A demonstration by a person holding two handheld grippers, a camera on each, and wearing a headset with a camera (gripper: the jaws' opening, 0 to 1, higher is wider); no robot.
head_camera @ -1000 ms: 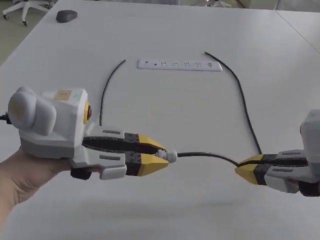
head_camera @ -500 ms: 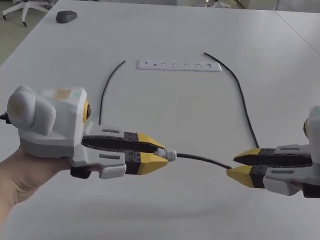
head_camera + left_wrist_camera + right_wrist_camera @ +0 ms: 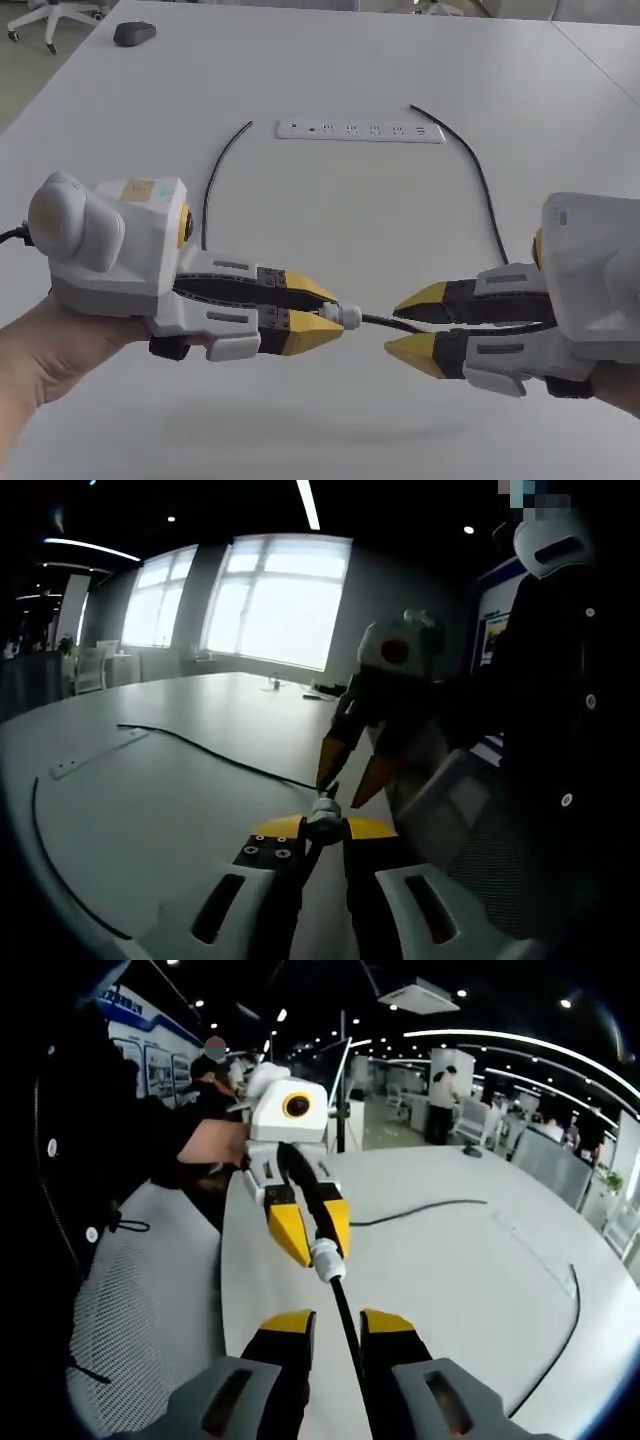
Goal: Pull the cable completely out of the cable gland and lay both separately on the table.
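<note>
Low over the plain white table (image 3: 120,120), at eight o'clock in the head view, the left gripper (image 3: 338,316) has its yellow-tipped jaws closed tight on the small white plastic cable gland (image 3: 350,316). From four o'clock the right gripper (image 3: 396,324) faces it with jaws parted, the thin black cable (image 3: 482,185) running loose between them. The cable sits in the gland and curves away to one o'clock, ending beside a long white power strip (image 3: 358,131).

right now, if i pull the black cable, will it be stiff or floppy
Probably floppy overall: the black cable lies in a loose curve on the table. Over short spans it seems stiffer, running nearly straight from the cable gland into the open right gripper. Likely light, being thin.
</note>
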